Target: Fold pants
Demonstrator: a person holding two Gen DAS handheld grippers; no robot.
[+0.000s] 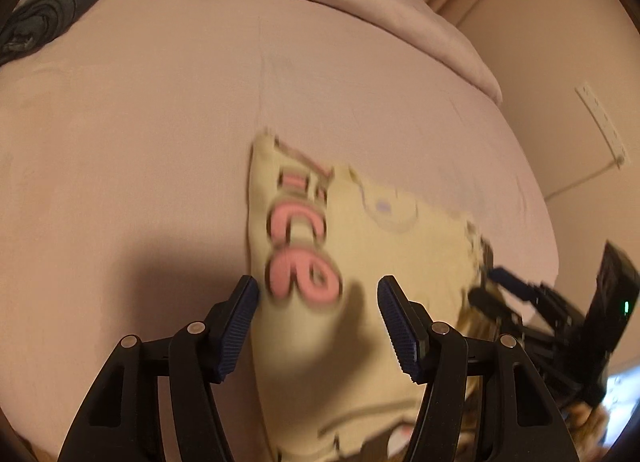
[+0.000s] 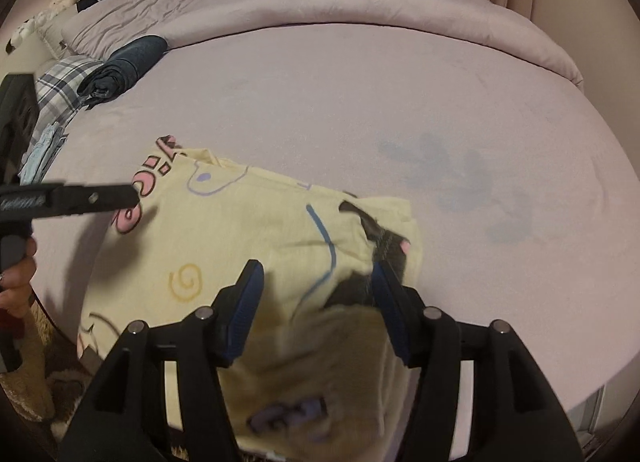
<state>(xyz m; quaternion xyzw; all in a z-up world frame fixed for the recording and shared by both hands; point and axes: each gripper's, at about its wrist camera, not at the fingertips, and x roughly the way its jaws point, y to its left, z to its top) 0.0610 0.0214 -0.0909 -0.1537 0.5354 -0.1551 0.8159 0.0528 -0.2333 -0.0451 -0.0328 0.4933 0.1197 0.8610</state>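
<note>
The pants (image 1: 360,246) are pale yellow with pink letters and cartoon prints. They lie folded on the pink bed sheet, also in the right wrist view (image 2: 240,246). My left gripper (image 1: 318,302) is open just above the near left part of the pants, jaws wide apart and empty. My right gripper (image 2: 316,290) is open over the near right part of the pants, with cloth between the spread jaws but not pinched. The right gripper shows at the pants' right edge in the left wrist view (image 1: 500,290). The left gripper shows over their left edge in the right wrist view (image 2: 120,194).
The bed sheet (image 2: 360,102) spreads far ahead. A rolled dark garment (image 2: 120,66) and plaid pillows (image 2: 64,82) lie at the back left. A folded duvet (image 2: 360,2) runs along the far edge. A wall and power strip (image 1: 600,122) are at right.
</note>
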